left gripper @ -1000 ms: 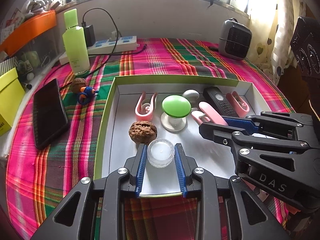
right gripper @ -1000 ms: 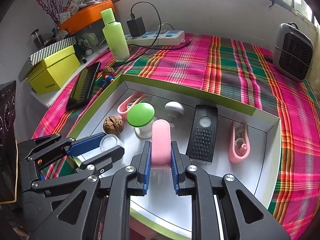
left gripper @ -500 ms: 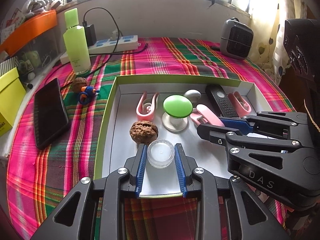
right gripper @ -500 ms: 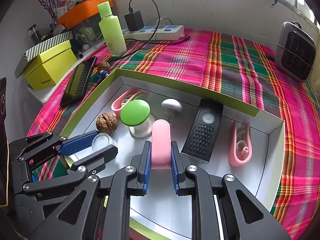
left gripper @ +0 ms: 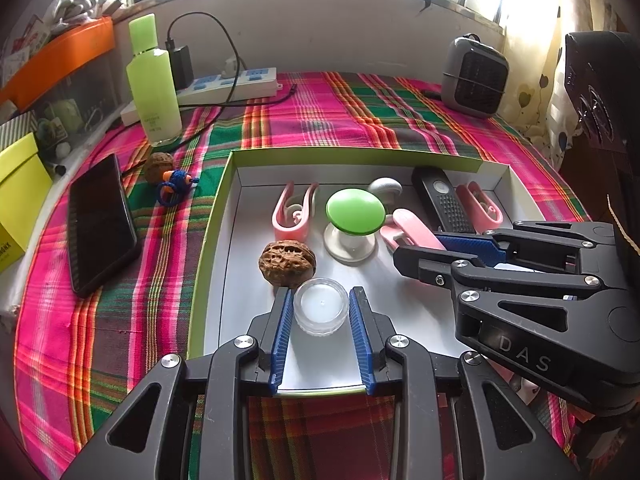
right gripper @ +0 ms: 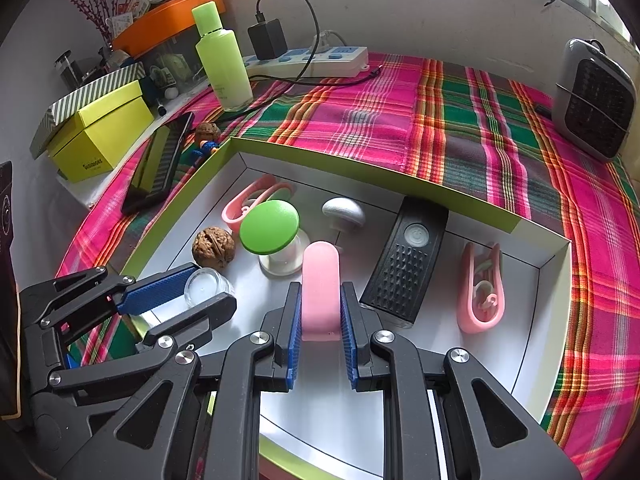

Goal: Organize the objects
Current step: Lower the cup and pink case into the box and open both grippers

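We note a shallow white tray (left gripper: 224, 248) with a lime-green rim, lying on a surface covered by a pink, green and orange plaid cloth (left gripper: 344, 120). Both tools work inside it.

Left tool (left gripper: 322, 312): blue pads pinch a small clear round jar (left gripper: 320, 311) with a white top, near the tray's front edge. From the right wrist view the jar (right gripper: 204, 288) sits between the same blue pads, one on each side. A wrinkled brown walnut (left gripper: 287, 263) lies just beside the jar, possibly touching the left pad; we cannot tell.

Right tool (right gripper: 320, 320): pads pressed onto a pale pink rounded clip-like piece (right gripper: 320, 286), pinching it by its lower end. Whether it rests on the tray floor or is lifted, we cannot tell.

Also in the tray:
- a green-capped mushroom-shaped item (left gripper: 355, 212) on a white base, just behind the pink piece
- a smaller grey mushroom shape (left gripper: 385, 188) near the back wall
- a black ribbed remote-like device (right gripper: 408, 264) with a round button, right of the pink piece
- a pink loop clip (right gripper: 482, 296) at the far right, another pink loop clip (left gripper: 294, 216) at the left

Outside the tray, on the cloth: a black phone (left gripper: 100, 220), a second walnut (left gripper: 158, 164) touching a small blue and orange toy (left gripper: 176, 184), a green bottle (left gripper: 154, 84) upright, a white power strip (left gripper: 224, 84) with a black charger plugged in, a small grey heater (left gripper: 474, 76) at the back right. A yellow box (right gripper: 100, 136) stands off to the left.
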### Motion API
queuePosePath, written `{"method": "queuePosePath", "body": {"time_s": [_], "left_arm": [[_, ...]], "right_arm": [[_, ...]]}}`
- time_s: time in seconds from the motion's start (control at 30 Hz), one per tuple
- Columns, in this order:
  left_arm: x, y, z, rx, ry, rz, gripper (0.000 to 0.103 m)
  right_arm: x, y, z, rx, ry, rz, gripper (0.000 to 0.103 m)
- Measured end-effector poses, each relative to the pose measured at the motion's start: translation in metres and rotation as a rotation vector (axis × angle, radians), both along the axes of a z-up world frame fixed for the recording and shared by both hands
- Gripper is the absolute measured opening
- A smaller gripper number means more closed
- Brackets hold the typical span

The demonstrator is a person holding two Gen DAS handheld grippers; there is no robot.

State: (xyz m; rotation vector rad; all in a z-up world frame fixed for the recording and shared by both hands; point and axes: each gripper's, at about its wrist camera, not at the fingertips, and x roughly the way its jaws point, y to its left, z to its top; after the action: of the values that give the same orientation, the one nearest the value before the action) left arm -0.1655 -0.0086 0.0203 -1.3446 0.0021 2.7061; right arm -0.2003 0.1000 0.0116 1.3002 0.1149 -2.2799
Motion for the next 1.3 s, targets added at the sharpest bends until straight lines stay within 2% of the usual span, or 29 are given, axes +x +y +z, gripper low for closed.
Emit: {"method": "queuePosePath", "body": {"time_s": [0.1, 0.2, 0.47, 0.7, 1.3], "left_arm": [[0.000, -0.001, 0.000, 0.001, -0.001, 0.003, 0.030], [0.001, -0.002, -0.001, 0.008, -0.010, 0.010, 0.036], [0.003, -0.002, 0.000, 0.014, -0.012, 0.016, 0.037], [0.006, -0.004, 0.002, 0.016, -0.008, 0.019, 0.039], [0.017, -0.009, 0.010, 0.034, -0.005, 0.035, 0.040]], "right_arm": [[0.000, 0.000, 0.000, -0.001, -0.005, -0.001, 0.019], [0.000, 0.001, 0.000, -0.006, -0.013, -0.006, 0.019], [0.000, -0.001, 0.002, 0.003, -0.009, -0.011, 0.019], [0.001, 0.001, 0.005, -0.008, -0.007, -0.016, 0.027], [0.010, 0.003, 0.016, -0.029, 0.008, -0.032, 0.028]]}}
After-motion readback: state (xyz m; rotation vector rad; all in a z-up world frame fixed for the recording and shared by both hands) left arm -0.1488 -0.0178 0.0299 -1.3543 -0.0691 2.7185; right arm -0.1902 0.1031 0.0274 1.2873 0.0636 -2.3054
